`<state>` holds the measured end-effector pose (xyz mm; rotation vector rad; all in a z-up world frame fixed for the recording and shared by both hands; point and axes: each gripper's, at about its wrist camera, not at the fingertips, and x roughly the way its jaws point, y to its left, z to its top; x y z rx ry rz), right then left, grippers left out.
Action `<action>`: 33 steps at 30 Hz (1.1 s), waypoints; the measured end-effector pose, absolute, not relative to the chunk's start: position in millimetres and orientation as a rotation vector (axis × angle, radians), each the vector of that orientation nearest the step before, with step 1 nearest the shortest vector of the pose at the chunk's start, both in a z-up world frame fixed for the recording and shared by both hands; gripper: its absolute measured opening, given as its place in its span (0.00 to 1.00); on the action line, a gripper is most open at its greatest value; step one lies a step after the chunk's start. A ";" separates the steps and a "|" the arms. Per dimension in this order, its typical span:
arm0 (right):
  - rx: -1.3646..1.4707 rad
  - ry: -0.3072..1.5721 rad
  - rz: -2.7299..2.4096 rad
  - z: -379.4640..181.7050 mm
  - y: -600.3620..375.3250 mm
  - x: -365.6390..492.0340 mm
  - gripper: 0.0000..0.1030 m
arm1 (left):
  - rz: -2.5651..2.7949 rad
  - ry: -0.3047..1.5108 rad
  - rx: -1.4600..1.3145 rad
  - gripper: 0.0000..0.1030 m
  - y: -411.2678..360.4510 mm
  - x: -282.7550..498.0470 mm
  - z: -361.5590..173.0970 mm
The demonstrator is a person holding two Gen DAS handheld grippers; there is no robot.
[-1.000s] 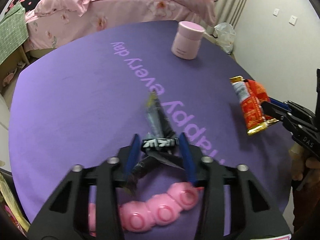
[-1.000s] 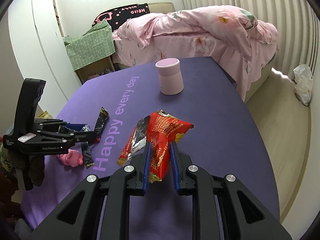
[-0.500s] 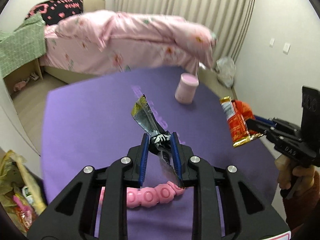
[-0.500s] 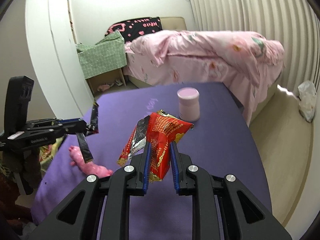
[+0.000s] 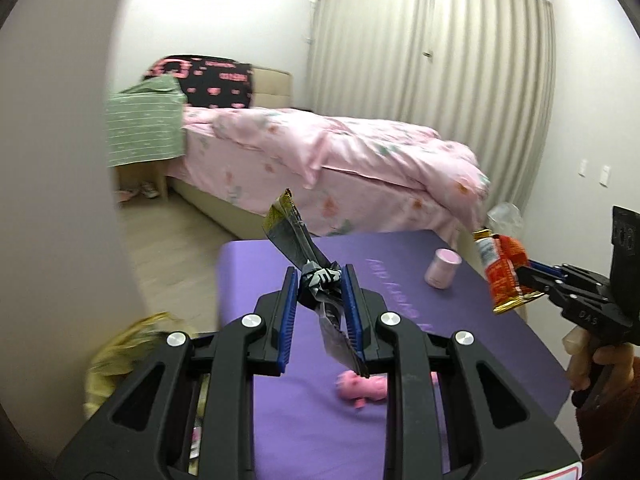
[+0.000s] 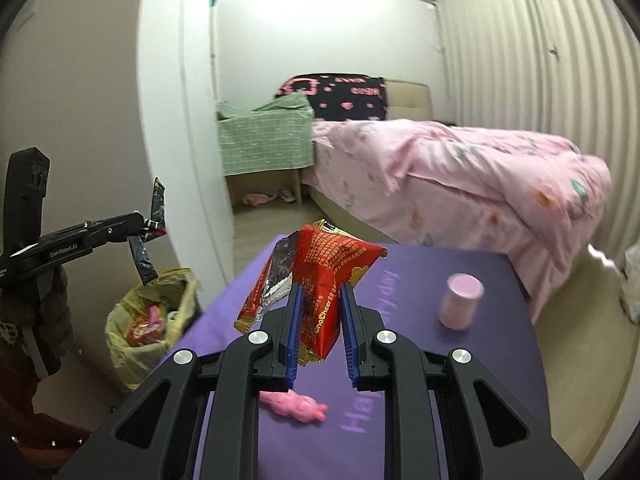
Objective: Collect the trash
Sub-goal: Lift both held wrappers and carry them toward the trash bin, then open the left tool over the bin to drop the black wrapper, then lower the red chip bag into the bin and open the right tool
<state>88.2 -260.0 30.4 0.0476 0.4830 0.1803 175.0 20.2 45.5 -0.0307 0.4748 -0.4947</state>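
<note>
Room: bedroom, with a purple tabletop [image 6: 460,360] in front and a lined trash bin [image 6: 154,316] on the floor just off its left edge.
Left gripper [image 5: 320,294]: clenched on a dark foil wrapper [image 5: 298,242], one end sticking up and the other hanging below the jaws; a second ago it was down at the tabletop and wider around this wrapper, now it is pinched tight and carried well clear of the surface.
Right gripper [image 6: 318,312]: grasping a red snack bag [image 6: 328,280] with a second foil-lined wrapper beside it; the grip looks the same as a second ago, only raised off the tabletop.
Change: both pieces of trash have left the tabletop, and both views have swung up toward the bed and the wall.
Meaning for the task: picking up looks done for these pieces; dropping them in the bin is the likely next step. In the right view the dark wrapper hangs roughly above the bin, so the left load seems nearer to release.
Left on the tabletop: a pink toy [image 6: 296,404] near the front, a pink cup [image 6: 460,306] further back; neither looks like trash, though I cannot be sure of the toy.
Beyond: a bed [image 5: 360,160] with pink bedding, then curtains [image 5: 432,80].
</note>
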 end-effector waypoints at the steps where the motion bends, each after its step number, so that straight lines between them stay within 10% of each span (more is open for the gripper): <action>1: 0.036 0.481 0.196 32.3 -250.9 91.2 0.18 | -0.466 0.474 -0.039 0.21 34.3 174.5 44.6; 22: -0.074 0.620 0.328 5.1 -160.2 139.3 0.18 | -0.159 0.792 -0.258 0.21 182.2 222.1 -102.0; 33: -0.087 0.659 0.335 -4.7 -147.4 146.6 0.18 | -0.197 0.779 -0.286 0.49 172.2 226.9 -101.5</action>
